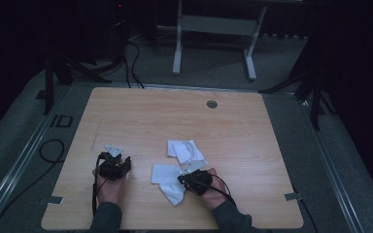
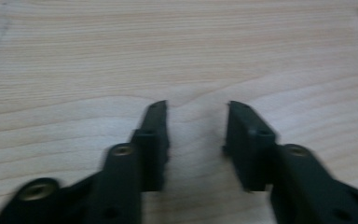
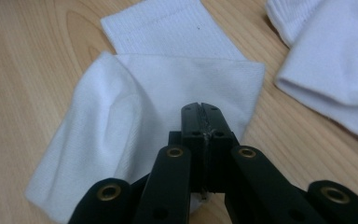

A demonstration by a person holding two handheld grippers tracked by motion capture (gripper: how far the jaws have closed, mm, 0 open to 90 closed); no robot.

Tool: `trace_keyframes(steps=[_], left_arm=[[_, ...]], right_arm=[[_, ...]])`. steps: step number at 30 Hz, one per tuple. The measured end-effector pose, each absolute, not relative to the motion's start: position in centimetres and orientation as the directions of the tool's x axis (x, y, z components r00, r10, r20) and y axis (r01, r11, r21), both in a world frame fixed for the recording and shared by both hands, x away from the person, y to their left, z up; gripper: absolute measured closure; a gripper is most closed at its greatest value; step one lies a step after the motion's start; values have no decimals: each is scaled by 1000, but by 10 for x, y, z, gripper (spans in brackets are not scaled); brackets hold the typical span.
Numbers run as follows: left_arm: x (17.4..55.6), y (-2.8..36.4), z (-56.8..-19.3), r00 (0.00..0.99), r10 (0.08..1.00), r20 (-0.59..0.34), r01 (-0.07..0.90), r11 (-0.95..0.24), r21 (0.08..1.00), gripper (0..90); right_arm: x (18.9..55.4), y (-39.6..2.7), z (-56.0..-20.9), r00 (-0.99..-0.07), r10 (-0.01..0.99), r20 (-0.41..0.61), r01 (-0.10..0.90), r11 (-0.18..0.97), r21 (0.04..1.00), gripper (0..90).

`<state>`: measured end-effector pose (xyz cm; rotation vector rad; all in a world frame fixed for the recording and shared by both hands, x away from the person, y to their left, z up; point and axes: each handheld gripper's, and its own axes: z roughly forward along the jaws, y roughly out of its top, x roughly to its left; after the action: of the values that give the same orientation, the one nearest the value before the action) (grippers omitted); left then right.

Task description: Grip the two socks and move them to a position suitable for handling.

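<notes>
1. Table (image 1: 126, 111) first: pale wood, two white socks near its middle, both loose and apart, so pairing or folding judged barely under way
2. Near sock (image 1: 166, 183) at 6 o'clock from the table's centre, doubled over on itself, one end laid across the other; looks like a first fold, not yet tidy
3. Far sock (image 1: 184, 150) just off at 1 o'clock from the near one, crumpled, untouched, left to do
4. Right gripper (image 1: 180, 178) clamped tight on the near sock's edge, coming in from 4 o'clock
5. Left gripper (image 1: 114, 156) away at 9 o'clock from the socks, jaws parted, nothing between them, bare wood underneath
6. Views compared: high view gives the whole layout and both hands, but too dim for the pinch; right gripper view gives the pads pressed together with a sliver of white cloth in the seam, plus the fold line; left gripper view confirms the gap and the bare grain below
</notes>
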<state>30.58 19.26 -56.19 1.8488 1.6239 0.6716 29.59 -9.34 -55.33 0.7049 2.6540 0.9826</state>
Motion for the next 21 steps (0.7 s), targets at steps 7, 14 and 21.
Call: trace_keyframes(steps=[7,14,21], left_arm=[[297,171,-552,280,960,-34,657,-165,735,893],[288,143,-549,437,898,-46,609,-258,750,896],[289,124,-559,525,850,-36,609,-346,714,896]], right_arm=[[300,-88,-553,-857,515,-26,372,652,661,891],[302,-84,-553,-852,523,-22,381,650,658,891],[302,-84,-553,-850,526,-19,386,647,658,889]])
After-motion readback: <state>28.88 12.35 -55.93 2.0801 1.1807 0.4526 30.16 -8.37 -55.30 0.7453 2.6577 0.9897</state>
